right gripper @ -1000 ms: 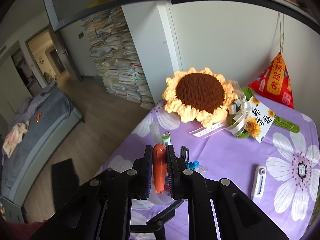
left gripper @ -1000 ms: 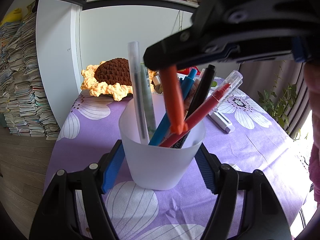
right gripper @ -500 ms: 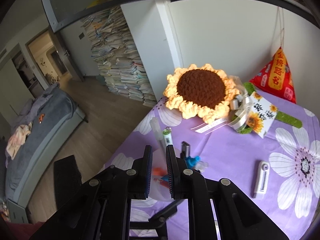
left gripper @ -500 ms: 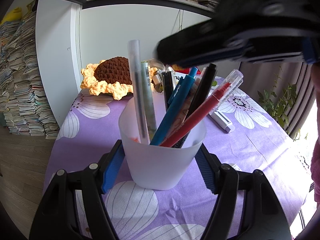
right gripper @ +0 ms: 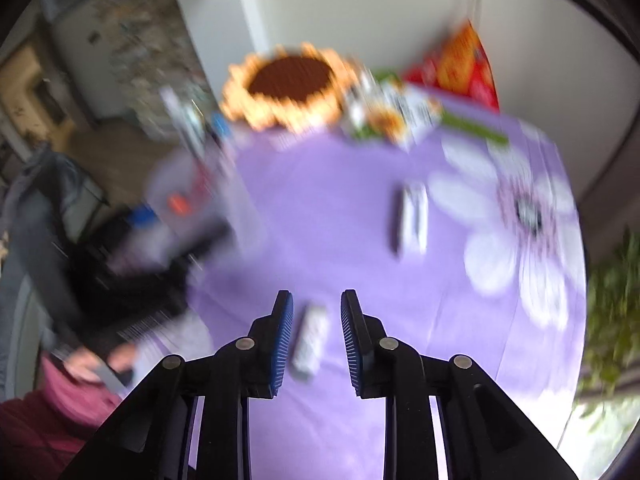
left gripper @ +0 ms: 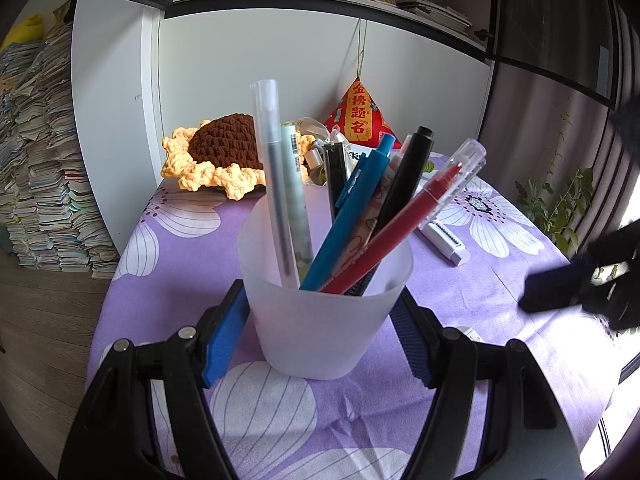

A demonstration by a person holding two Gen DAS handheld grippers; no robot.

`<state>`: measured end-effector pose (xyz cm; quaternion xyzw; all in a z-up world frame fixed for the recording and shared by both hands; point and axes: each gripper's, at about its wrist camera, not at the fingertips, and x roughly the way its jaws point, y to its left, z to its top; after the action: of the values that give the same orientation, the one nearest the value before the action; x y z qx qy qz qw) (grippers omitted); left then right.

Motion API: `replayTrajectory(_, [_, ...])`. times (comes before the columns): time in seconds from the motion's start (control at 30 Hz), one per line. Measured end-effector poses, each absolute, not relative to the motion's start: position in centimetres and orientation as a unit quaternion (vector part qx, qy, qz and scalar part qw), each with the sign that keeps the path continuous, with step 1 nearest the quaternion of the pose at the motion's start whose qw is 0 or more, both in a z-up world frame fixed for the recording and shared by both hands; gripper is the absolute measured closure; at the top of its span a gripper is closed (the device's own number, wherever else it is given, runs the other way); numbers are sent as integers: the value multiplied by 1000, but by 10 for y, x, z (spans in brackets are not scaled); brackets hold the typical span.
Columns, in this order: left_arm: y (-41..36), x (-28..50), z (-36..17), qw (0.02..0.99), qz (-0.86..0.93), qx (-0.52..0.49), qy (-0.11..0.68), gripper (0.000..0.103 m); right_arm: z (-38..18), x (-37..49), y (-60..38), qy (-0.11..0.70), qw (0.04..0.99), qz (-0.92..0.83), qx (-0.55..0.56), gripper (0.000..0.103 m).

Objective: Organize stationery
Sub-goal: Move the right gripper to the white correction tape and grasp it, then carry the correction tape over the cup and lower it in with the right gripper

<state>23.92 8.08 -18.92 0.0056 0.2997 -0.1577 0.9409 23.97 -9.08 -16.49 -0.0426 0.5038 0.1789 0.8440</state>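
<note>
My left gripper is shut on a frosted plastic cup, its blue pads against both sides. Standing in the cup are a red pen, a blue pen, a black pen, a clear capped pen and others. My right gripper points down at the purple cloth, its jaws opening and not pressing on anything. A small white item lies on the cloth between its fingers. That view is blurred; the cup shows at its left with an orange item inside. A white correction tape lies farther on.
A crochet sunflower and a red pyramid pouch sit at the back of the purple flowered tablecloth. Book stacks stand on the floor at left, a plant at right. The right gripper's dark body shows at the right edge.
The right gripper let the orange pen drop into the cup, then swung away to the right and down over the cloth with its jaws parting. The left gripper and cup stayed put.
</note>
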Motion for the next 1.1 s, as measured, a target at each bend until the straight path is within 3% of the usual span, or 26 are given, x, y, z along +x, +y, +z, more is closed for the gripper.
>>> replayTrajectory(0.23, [81, 239, -189, 941, -158, 5, 300, 33, -206, 239, -103, 548, 820, 165, -10, 79])
replayTrajectory(0.83, [81, 239, -189, 941, -158, 5, 300, 33, -216, 255, -72, 542, 825, 153, -40, 78])
replayTrajectory(0.9, [81, 239, -189, 941, -158, 5, 300, 33, -215, 255, -71, 540, 825, 159, -40, 86])
replayTrajectory(1.1, [81, 239, -189, 941, -158, 6, 300, 33, -199, 242, -81, 516, 840, 164, -29, 86])
